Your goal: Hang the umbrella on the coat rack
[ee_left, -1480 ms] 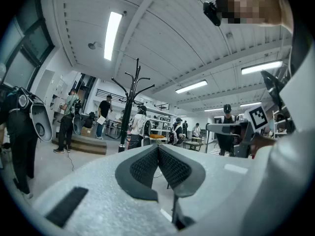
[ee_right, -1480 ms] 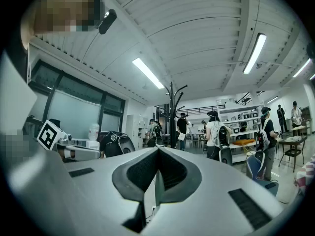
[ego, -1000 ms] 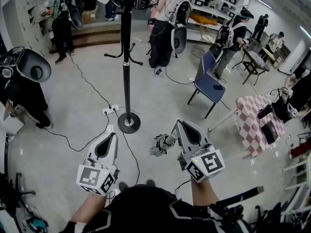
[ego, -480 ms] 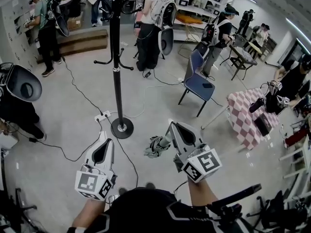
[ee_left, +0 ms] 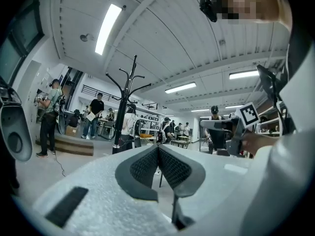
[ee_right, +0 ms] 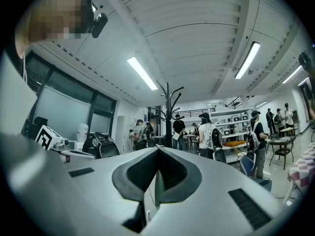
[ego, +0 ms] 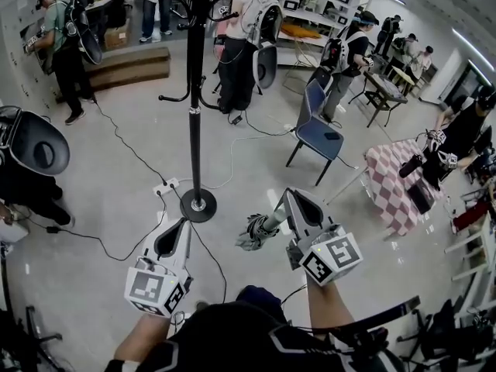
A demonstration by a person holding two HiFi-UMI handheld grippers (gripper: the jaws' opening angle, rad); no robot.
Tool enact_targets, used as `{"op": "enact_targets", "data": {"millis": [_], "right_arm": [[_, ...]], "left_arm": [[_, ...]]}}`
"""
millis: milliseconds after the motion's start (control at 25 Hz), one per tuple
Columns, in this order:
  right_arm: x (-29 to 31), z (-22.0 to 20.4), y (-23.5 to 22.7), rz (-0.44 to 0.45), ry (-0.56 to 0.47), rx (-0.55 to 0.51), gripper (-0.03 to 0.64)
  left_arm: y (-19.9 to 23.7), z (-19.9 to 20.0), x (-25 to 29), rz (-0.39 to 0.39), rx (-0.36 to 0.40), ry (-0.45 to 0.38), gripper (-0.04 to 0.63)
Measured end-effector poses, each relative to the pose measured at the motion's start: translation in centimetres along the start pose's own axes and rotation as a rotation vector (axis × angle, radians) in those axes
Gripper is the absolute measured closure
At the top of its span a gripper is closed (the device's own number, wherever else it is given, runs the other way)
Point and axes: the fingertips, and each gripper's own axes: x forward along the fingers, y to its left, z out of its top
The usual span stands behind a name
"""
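The black coat rack (ego: 194,99) stands on its round base ahead of me, left of centre; its hooks also rise in the left gripper view (ee_left: 125,107) and the right gripper view (ee_right: 168,109). A folded grey umbrella (ego: 254,232) hangs just left of my right gripper (ego: 284,198), whose jaws (ee_right: 157,154) are shut on the umbrella's thin strap. The umbrella hangs right of the rack's base and apart from it. My left gripper (ego: 184,222) points up beside the base, shut with nothing between its jaws (ee_left: 158,151).
A power strip (ego: 167,184) and cables lie on the floor by the rack's base. A blue chair (ego: 318,134) and a chequered table (ego: 399,184) stand to the right. Several people stand at the back and at the far left.
My view has shifted a little and the rack now stands straighter ahead. Both grippers stay shut and the umbrella still hangs from the right one.
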Motion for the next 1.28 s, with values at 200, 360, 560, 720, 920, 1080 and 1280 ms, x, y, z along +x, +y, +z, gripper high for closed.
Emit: {"op": "enact_targets", "data": {"millis": [200,360,560,720,920,1080,1280], "right_arm": [[1.5,-0.3,-0.3,0.013,0.002,0.02,0.609],[2.8,0.0,-1.5,0.044,-0.016,0.037,0.609],[4.7,0.0,-3.0,0.092,-0.011,0.033,0.609],[6.3,-0.1,-4.9,0.123,-0.016,0.032,0.609],[8.6,0.0,-7.5,0.163,-0.02,0.042,0.609],[10.2,-0.2,-10.0,0.195,-0.029,0.041,0.609],[12.0,0.1,-12.9,0.231,-0.035,0.04,0.609]], "left_arm": [[1.0,-0.2,0.4,0.009,-0.008,0.002,0.583],[1.4,0.3,1.9,0.025,0.021,-0.005,0.583],[1.4,0.9,4.2,0.053,0.031,-0.008,0.584],[1.5,0.8,6.5,0.083,0.03,0.005,0.583],[1.5,1.0,9.7,0.104,0.041,0.017,0.583],[1.2,1.0,12.5,0.128,0.049,0.022,0.583],[1.2,1.4,15.5,0.181,0.064,0.014,0.583]]}}
